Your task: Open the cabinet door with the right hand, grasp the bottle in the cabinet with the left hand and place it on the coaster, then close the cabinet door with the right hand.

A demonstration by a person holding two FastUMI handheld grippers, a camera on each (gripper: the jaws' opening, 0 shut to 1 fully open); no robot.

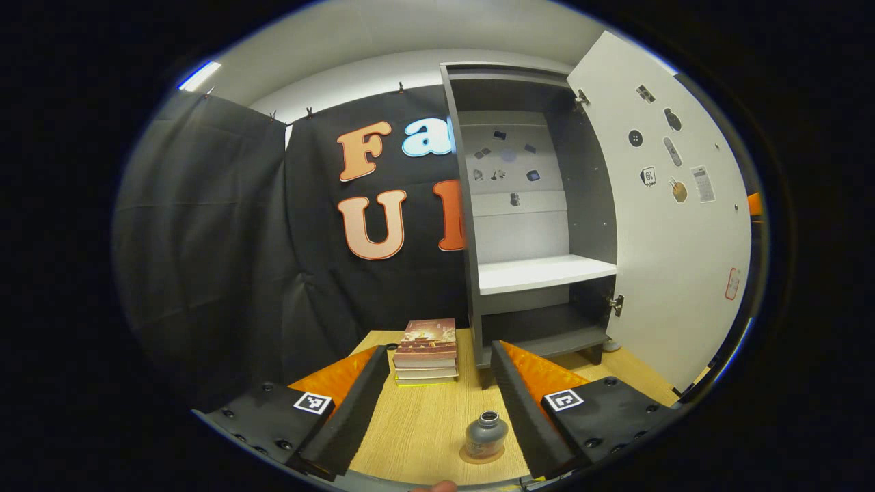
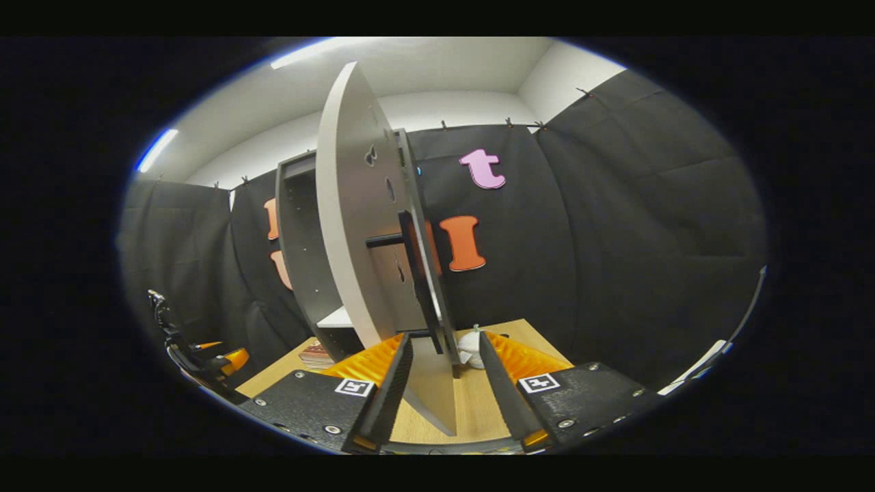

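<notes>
In the left gripper view, a small grey bottle (image 1: 486, 432) with its mouth uncovered stands on a round brown coaster (image 1: 482, 456) on the wooden table (image 1: 424, 424). My left gripper (image 1: 437, 348) is open, and the bottle stands apart from its fingers, closer to the right one. Beyond it the dark cabinet (image 1: 472, 273) stands open with its white shelf (image 1: 540, 272) bare. Its white door (image 1: 670, 225) is swung out to the right. In the right gripper view, my right gripper (image 2: 444, 336) is open, its fingers straddling the edge of the door (image 2: 348, 225) below the dark bar handle (image 2: 418, 273).
A stack of books (image 1: 426, 352) lies on the table left of the cabinet. Black cloth walls enclose the booth. A small white object (image 2: 470, 345) sits on the table behind the door. The left gripper (image 2: 205, 362) shows at the far left of the right gripper view.
</notes>
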